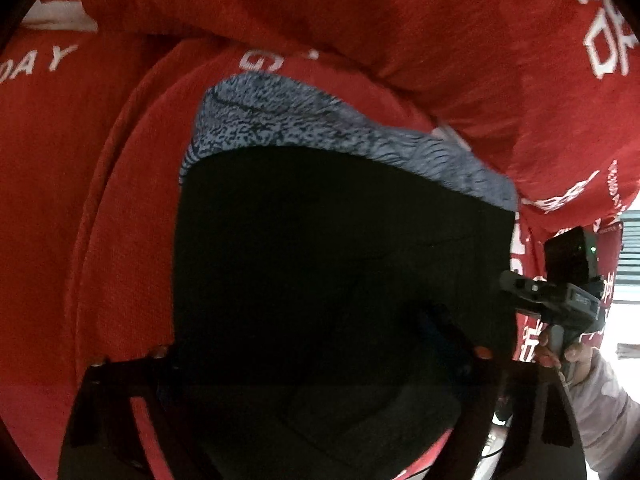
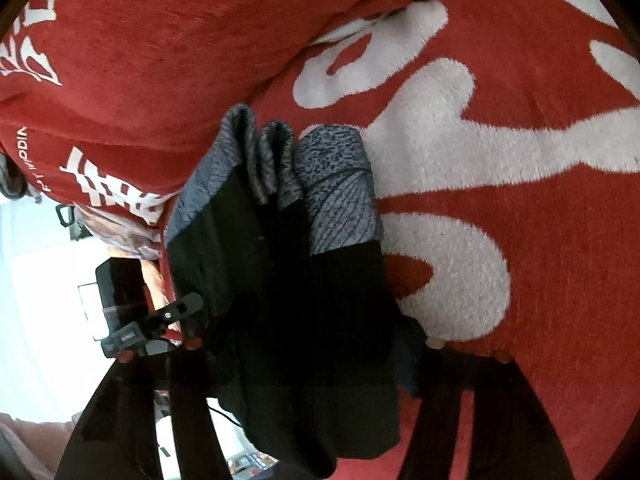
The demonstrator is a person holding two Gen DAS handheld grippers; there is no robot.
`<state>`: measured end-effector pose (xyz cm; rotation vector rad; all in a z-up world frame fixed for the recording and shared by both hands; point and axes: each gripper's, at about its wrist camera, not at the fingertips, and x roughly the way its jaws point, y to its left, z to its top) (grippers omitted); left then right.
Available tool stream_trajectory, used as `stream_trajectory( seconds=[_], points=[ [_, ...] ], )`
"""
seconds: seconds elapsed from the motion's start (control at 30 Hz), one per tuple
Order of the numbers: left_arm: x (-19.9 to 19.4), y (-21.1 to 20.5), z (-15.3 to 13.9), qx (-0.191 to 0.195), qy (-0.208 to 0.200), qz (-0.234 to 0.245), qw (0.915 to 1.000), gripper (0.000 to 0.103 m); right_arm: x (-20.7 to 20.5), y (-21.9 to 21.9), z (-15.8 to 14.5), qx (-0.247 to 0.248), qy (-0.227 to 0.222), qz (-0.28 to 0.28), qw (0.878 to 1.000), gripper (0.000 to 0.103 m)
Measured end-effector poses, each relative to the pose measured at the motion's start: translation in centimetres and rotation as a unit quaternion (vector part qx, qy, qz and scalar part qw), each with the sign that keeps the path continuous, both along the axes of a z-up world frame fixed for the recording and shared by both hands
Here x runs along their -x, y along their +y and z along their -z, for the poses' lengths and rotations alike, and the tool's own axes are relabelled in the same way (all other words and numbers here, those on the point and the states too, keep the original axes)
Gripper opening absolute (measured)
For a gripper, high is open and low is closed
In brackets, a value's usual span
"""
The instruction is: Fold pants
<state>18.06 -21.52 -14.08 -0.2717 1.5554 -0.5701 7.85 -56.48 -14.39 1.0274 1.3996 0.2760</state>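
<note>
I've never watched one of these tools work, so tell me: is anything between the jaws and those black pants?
Nothing visible is. In both wrist views the black pants, with their grey speckled band, already lie between the jaws of the left gripper and the right gripper. Around them is only the red cover.

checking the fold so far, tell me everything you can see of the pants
The pants are black, soft-looking fabric with a mottled grey band along the far edge. They lie on a red cover with white lettering, on the seat below a back cushion. In the right wrist view the grey end is bunched into folds with layers stacked. Dark cloth lies between the fingers of both the left gripper and right gripper; pad contact is too dark to judge.
</note>
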Motion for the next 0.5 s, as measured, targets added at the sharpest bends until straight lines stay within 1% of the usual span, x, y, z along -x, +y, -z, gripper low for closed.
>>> stream_trajectory(
  seconds=[0.03, 0.13, 0.27, 0.33, 0.5],
  points=[
    [0.1, 0.1, -0.4, 0.001, -0.005, -0.001, 1.0000, 0.075, 0.1, 0.1, -0.2, -0.001, -0.002, 0.002, 1.000, 0.052],
    [0.4, 0.8, -1.7, 0.010, -0.013, -0.003, 0.9999, 0.067, 0.2, 0.3, -1.1, -0.006, -0.009, 0.011, 1.000, 0.046],
    [1.0, 1.4, -3.3, 0.017, -0.018, 0.003, 0.9997, 0.066, 0.5, 0.9, -2.9, -0.017, -0.020, 0.011, 1.000, 0.044],
    [1.6, 2.4, -4.5, 0.018, -0.020, 0.011, 0.9996, 0.066, 1.0, 1.6, -4.0, -0.021, -0.022, 0.005, 1.000, 0.043],
    [3.3, 4.4, -6.8, 0.015, -0.023, 0.017, 0.9995, 0.066, 3.6, 3.3, -5.8, -0.037, -0.029, 0.013, 0.999, 0.043]
  ],
)
